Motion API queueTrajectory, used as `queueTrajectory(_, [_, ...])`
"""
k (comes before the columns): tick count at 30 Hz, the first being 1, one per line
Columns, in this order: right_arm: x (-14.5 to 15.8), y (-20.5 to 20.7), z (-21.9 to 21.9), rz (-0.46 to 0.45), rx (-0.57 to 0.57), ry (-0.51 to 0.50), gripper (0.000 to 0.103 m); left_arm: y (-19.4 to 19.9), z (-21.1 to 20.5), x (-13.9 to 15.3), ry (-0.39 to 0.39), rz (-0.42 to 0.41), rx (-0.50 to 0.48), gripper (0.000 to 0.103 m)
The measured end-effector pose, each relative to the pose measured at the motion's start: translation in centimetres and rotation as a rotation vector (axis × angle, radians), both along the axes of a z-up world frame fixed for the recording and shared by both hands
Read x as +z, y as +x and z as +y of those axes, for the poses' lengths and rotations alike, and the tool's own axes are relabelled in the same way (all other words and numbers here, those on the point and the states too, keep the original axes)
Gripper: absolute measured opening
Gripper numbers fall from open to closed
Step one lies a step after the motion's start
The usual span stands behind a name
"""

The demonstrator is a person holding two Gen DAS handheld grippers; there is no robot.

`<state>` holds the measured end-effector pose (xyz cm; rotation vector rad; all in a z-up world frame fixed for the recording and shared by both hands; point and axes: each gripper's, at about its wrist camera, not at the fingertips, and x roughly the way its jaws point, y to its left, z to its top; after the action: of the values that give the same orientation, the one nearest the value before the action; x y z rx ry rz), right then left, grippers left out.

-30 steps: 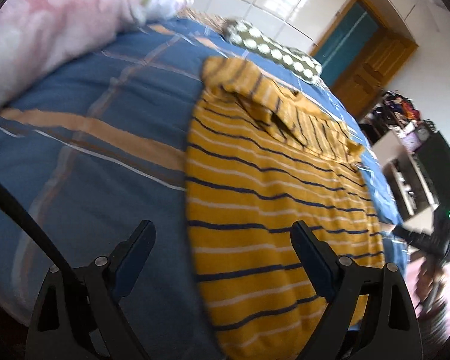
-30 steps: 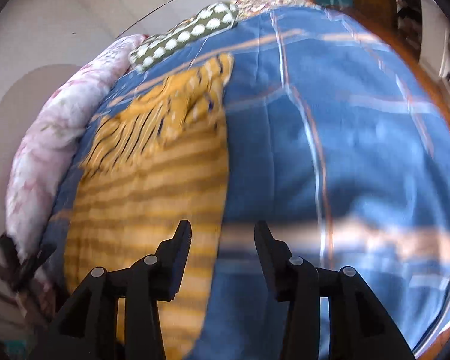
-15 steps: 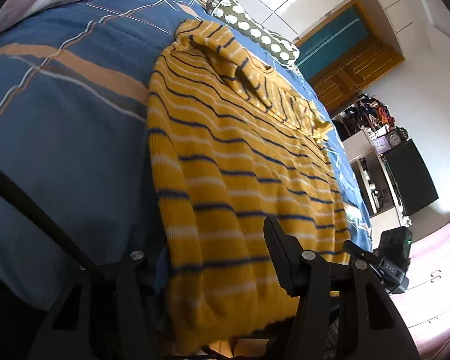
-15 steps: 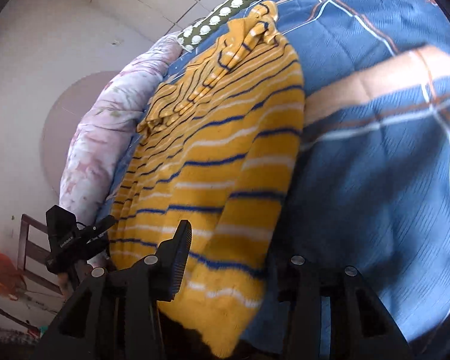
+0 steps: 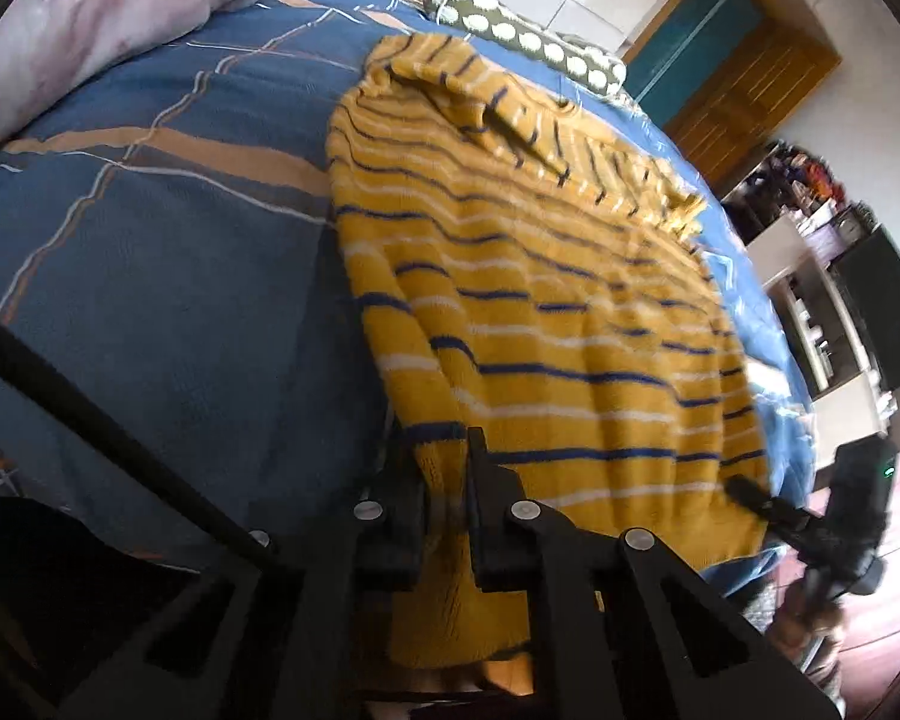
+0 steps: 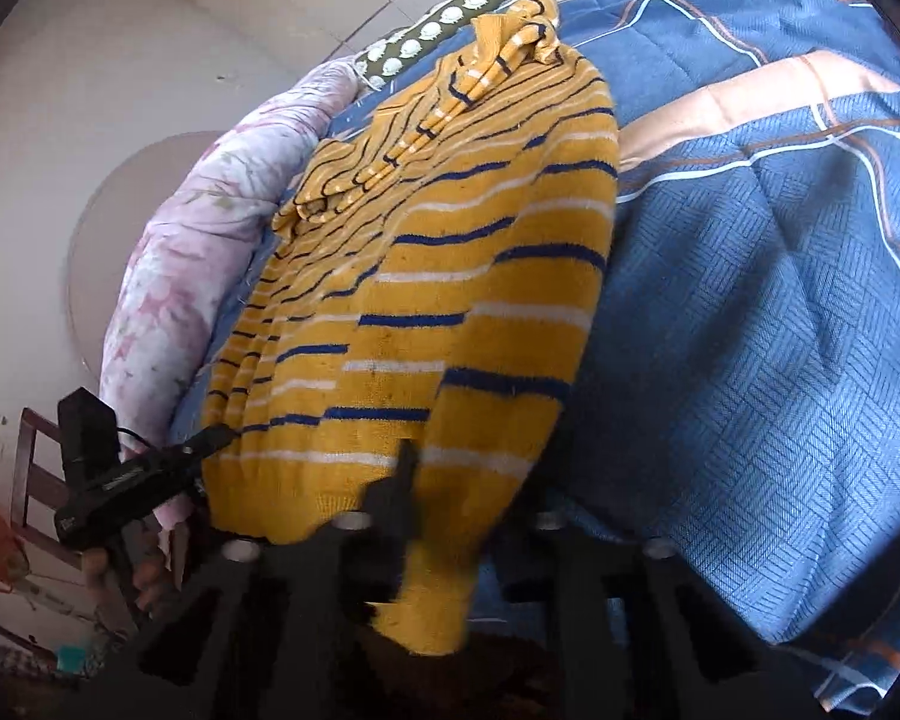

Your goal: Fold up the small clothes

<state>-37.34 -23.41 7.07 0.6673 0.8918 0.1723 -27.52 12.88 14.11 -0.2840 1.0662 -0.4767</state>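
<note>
My left gripper [image 5: 444, 468], wide open a second ago, now pinches the sweater's [image 5: 546, 300] near hem on the bed [image 5: 150, 252]; my right gripper [image 6: 468, 498] has clamped the hem's other corner.

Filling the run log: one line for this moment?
stage: hem grasp | left gripper: shut on yellow striped knit sweater | right gripper: shut on sweater
</note>
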Motion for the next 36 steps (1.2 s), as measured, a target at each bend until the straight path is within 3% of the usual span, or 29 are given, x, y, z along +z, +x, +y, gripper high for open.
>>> queueTrajectory(6, [3.8, -2.2, -0.7, -0.073, -0.006, -0.026, 0.009, -2.1, 2.7, 5.3, -0.031, -0.134, 0.029, 0.007])
queueTrajectory(10, [5.7, -5.2, 0.0, -0.099, 0.046, -0.049, 0.006, -4.6, 4.1, 7.2, -0.041, -0.179, 0.016, 0.003])
queueTrajectory(15, [4.8, -9.2, 1.7, -0.054, 0.107, -0.088, 0.005, -7.0, 5.3, 6.4, -0.023, -0.186, 0.009, 0.000])
queueTrajectory(20, [3.4, -9.4, 0.4, -0.027, 0.056, -0.066, 0.005, -6.2, 5.8, 4.5, -0.008, -0.124, 0.043, 0.000])
queueTrajectory(23, [3.8, -9.6, -0.9, -0.016, -0.007, -0.146, 0.006, -5.8, 6.0, 4.1, 0.003, -0.124, 0.068, 0.002])
queueTrajectory(24, [3.8, -9.7, -1.3, -0.015, -0.020, -0.148, 0.007, -5.5, 5.9, 4.0, 0.009, -0.121, 0.077, 0.009])
queueTrajectory(25, [3.9, -9.7, -1.9, -0.017, -0.041, -0.146, 0.010, -5.0, 5.8, 3.8, 0.015, -0.115, 0.085, 0.026])
queueTrajectory(26, [3.8, -9.8, -2.5, -0.021, -0.068, -0.145, 0.015, -4.8, 5.9, 3.5, 0.011, -0.113, 0.095, 0.037])
queueTrajectory(27, [3.7, -9.8, -2.9, -0.023, -0.086, -0.146, 0.029, -4.5, 6.1, 3.3, 0.004, -0.115, 0.106, 0.052])
queueTrajectory(28, [3.6, -9.7, -3.3, -0.024, -0.104, -0.147, 0.040, -4.1, 6.1, 3.1, -0.007, -0.120, 0.125, 0.057])
queueTrajectory(29, [3.3, -9.5, -3.8, -0.021, -0.121, -0.146, 0.044, -3.6, 6.1, 2.7, -0.014, -0.115, 0.127, 0.057])
queueTrajectory(34, [2.0, -7.3, -4.3, -0.014, -0.115, -0.084, 0.045, -1.5, 5.0, 0.7, -0.067, -0.053, 0.087, 0.060])
queueTrajectory(36, [1.5, -6.3, -3.5, -0.015, -0.092, -0.081, 0.045, -1.2, 4.0, 0.3, -0.108, -0.039, 0.040, 0.067])
